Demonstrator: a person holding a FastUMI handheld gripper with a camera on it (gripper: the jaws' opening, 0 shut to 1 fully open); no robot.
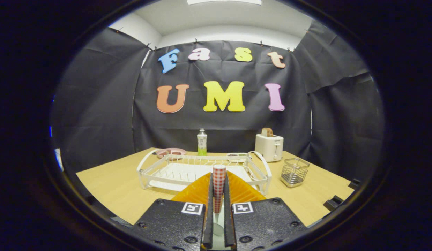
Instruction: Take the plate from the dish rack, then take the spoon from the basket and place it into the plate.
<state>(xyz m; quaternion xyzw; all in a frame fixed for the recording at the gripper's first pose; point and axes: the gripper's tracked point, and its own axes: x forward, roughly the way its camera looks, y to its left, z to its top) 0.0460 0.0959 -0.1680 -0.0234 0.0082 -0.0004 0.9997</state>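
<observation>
My gripper [218,184] is shut on a spoon [219,181] with a red-and-white checked handle. The handle stands upright between the two fingers [209,209] and pokes out above their tips. Right under and just ahead of the fingers lies an orange ribbed plate [198,193] on the wooden table, its near part hidden by the gripper body. Beyond the plate stands the white wire dish rack [146,174], with no plate in it. The small wire basket [294,172] stands to the right of the rack.
At the back of the table [108,184] stand a green-and-clear bottle [202,142], a pink dish [171,152] and a white toaster [269,146] with toast in it. Black clamps [334,202] sit at the table's right edge.
</observation>
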